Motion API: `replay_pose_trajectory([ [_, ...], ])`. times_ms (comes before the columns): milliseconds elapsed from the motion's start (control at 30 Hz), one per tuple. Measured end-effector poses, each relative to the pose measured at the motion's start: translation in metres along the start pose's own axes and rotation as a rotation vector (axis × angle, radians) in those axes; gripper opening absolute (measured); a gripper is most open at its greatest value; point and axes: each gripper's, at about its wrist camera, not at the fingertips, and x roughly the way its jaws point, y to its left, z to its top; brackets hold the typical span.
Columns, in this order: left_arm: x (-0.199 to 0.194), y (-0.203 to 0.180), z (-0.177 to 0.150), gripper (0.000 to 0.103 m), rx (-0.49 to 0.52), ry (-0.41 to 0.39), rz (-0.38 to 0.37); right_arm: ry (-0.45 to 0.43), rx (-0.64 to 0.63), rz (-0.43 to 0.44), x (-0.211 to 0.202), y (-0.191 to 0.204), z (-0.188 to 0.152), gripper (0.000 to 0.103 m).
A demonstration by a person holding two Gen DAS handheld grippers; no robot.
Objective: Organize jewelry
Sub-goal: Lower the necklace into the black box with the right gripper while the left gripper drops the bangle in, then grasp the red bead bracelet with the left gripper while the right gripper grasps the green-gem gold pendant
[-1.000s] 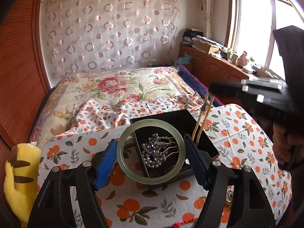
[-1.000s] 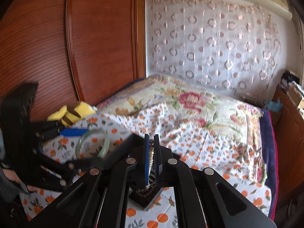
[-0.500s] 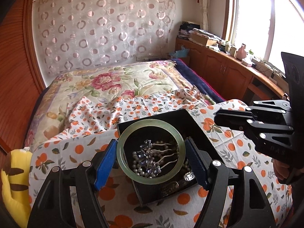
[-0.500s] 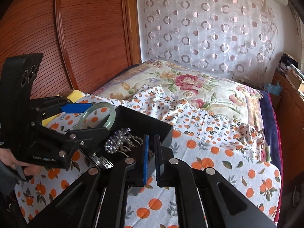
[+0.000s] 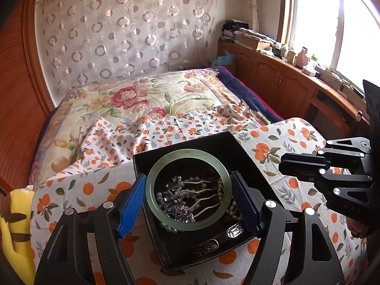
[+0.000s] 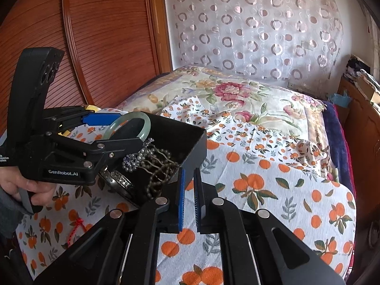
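My left gripper (image 5: 188, 191) is shut on a pale green jade bangle (image 5: 154, 175) and holds it flat just above an open black jewelry box (image 5: 213, 142). The box holds a purple beaded hair comb (image 5: 175, 194), pearl strands and a silver cuff (image 5: 235, 231). In the right wrist view the bangle (image 6: 144, 121) and the left gripper (image 6: 118, 129) sit over the box (image 6: 190, 147). My right gripper (image 6: 188, 190) is nearly shut and empty, beside the box's right side. It shows at the right of the left wrist view (image 5: 285, 166).
The box rests on an orange-print cloth (image 6: 273, 190) over a floral bedspread (image 5: 142, 99). A yellow plush toy (image 5: 14, 225) lies at the left edge. A red cord (image 6: 76, 228) lies on the cloth. A wooden wardrobe (image 6: 95, 35) and window-side cabinets (image 5: 273, 76) border the bed.
My left gripper has brought the bangle over the box's middle. My right gripper let go of the thin sticks it held and has drawn back to the right of the box, lower.
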Motion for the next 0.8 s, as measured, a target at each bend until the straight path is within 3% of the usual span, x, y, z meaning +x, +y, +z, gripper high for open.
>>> replay_pose_trajectory([
  [467,-0.018,-0.007,-0.004,0.074,-0.002,-0.033,-0.022,0.011,0.017,-0.023,-0.017,0.003,-0.028,0.008],
  [800,-0.059,-0.004,-0.045,0.079,-0.013,-0.042,-0.032,0.051,0.059,-0.015,-0.036,0.014,-0.072,0.009],
])
